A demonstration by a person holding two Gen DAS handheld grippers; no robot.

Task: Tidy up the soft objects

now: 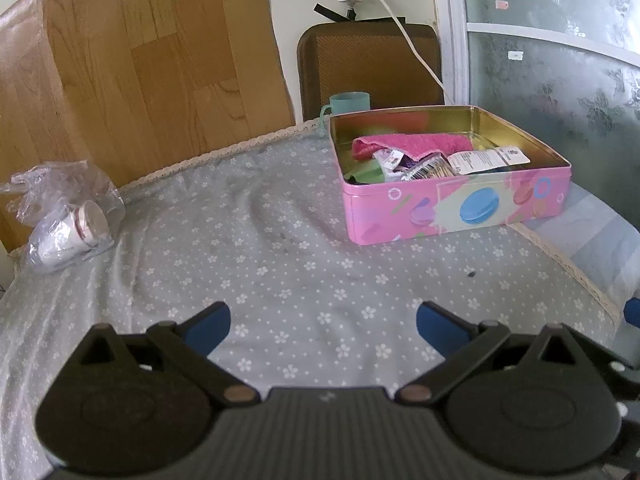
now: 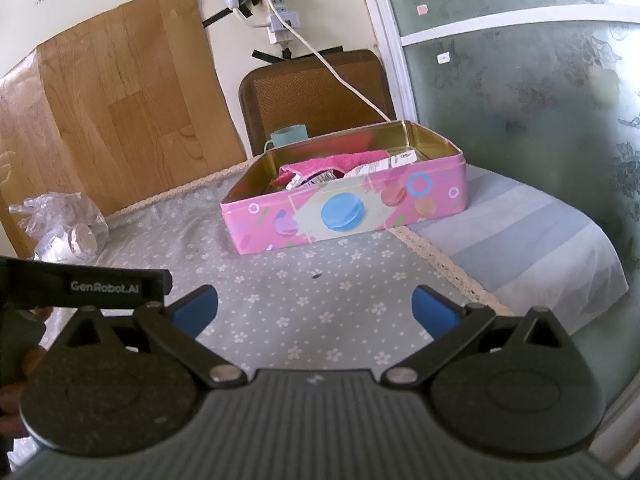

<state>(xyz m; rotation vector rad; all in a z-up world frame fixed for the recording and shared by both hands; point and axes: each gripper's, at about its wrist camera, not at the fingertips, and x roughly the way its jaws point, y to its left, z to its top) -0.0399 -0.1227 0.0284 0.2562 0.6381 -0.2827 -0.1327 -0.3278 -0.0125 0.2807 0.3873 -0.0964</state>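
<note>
A pink tin box stands on the flowered grey cloth at the far right. Inside it lie a pink towel, snack packets and a white labelled packet. My left gripper is open and empty, low over the cloth in front of the box. My right gripper is open and empty, also short of the box. The left gripper's body shows at the left edge of the right wrist view.
A clear plastic bag with paper cups lies at the far left by the wood-pattern wall. A teal mug stands behind the box before a brown chair back. A striped pad lies right of the cloth.
</note>
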